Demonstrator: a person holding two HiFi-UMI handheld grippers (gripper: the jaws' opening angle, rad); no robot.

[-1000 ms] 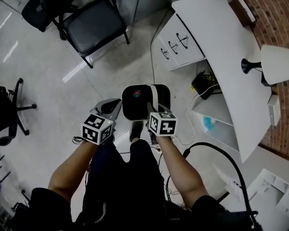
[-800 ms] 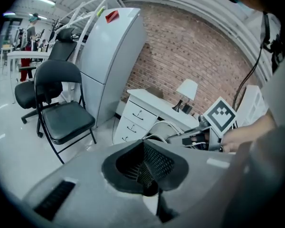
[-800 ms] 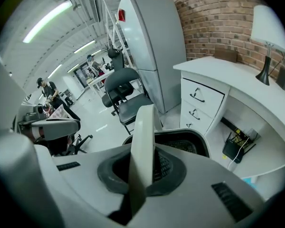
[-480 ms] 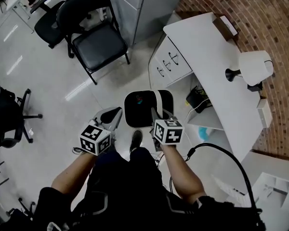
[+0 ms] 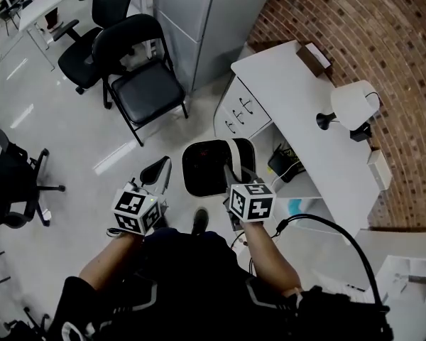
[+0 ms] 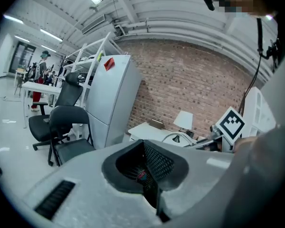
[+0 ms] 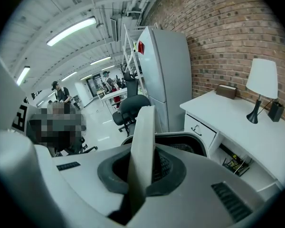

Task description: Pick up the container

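The right gripper (image 5: 231, 168) is clenching on the white wall (image 7: 143, 141) of the container (image 5: 197, 180); in the right gripper view that wall is standing upright in the notch between the two jaws, touching both. The left gripper (image 5: 158, 170) is sitting closed on nothing, its jaws meeting along a thin seam in the left gripper view (image 6: 149, 190). It is hanging just left of the container, near its rim but apart from it.

The black mesh container is hanging at mid-frame in the head view, just above both marker cubes, its mouth facing up and a small red object (image 6: 141, 175) lying inside. Pale floor (image 5: 64, 155) is lying open to the left. A black folding chair (image 5: 138, 73) is standing at upper left and a grey cabinet (image 5: 199, 16) at top centre. A white desk (image 5: 305, 123) carrying a lamp (image 5: 351, 104) is closing off the right side, and a brick wall (image 5: 369, 27) is running behind it.
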